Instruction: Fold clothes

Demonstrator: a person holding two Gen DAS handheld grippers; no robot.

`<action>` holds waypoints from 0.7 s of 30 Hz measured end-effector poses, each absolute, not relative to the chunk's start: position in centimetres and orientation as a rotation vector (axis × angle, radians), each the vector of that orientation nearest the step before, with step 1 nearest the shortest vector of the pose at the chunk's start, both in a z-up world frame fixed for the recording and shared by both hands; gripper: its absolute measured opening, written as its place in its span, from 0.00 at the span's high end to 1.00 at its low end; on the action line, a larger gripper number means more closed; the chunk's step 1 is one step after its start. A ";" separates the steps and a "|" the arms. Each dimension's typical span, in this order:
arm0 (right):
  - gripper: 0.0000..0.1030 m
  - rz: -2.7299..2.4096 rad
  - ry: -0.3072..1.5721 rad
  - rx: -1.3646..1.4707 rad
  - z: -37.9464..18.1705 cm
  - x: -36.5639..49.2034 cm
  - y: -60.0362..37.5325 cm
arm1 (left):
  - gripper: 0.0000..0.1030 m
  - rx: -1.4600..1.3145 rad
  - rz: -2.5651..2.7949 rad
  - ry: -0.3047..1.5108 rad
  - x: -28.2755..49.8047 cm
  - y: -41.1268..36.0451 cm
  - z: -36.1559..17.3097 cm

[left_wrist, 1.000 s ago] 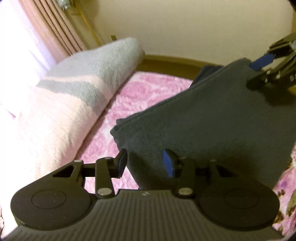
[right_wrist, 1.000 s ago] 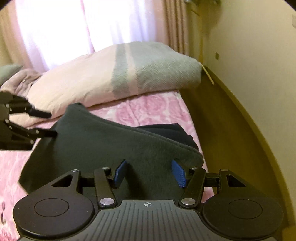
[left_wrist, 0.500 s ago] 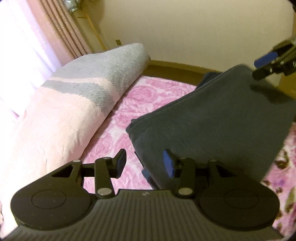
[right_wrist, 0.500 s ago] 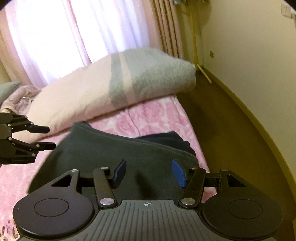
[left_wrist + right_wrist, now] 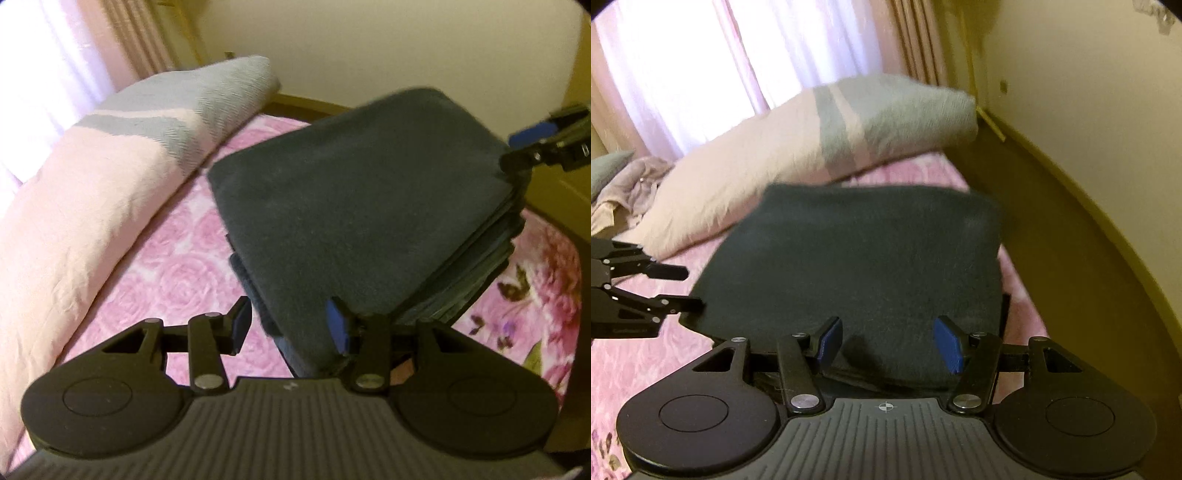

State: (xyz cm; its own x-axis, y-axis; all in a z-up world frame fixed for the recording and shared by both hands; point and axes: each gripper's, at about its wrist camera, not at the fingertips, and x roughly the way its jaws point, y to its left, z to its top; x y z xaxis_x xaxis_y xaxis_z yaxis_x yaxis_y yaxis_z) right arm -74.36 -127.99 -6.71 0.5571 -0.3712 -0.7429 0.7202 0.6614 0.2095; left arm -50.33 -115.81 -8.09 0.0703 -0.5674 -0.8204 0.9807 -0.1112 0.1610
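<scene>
Dark grey folded garment (image 5: 362, 206) lies flat on the pink rose-print bed (image 5: 177, 266), stacked in several layers, near the bed's wall-side edge. Left gripper (image 5: 290, 325): fingers apart, garment's near corner between them, pads not pressing it. Right gripper (image 5: 888, 341): fingers spread over the garment's near edge, nothing clamped. Pink-and-grey striped duvet (image 5: 820, 147) bunched along the window side, just beside the garment.
</scene>
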 end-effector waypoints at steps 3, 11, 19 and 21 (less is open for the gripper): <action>0.43 -0.725 0.713 0.559 -6.0 -75.7 -126.6 | 0.45 0.877 -1.386 0.625 -50.2 -113.3 -6.9; 0.17 -0.832 0.746 0.670 -6.2 -78.8 -119.5 | 0.12 0.763 -1.250 0.781 -50.5 -107.0 -6.8; 0.17 -0.987 0.750 0.642 -3.7 -78.6 -111.9 | 0.06 0.608 -1.193 0.880 -49.5 -100.6 -5.1; 0.17 -1.009 0.773 0.592 -3.0 -77.9 -110.0 | 0.05 0.632 -1.194 0.822 -49.8 -98.9 -4.3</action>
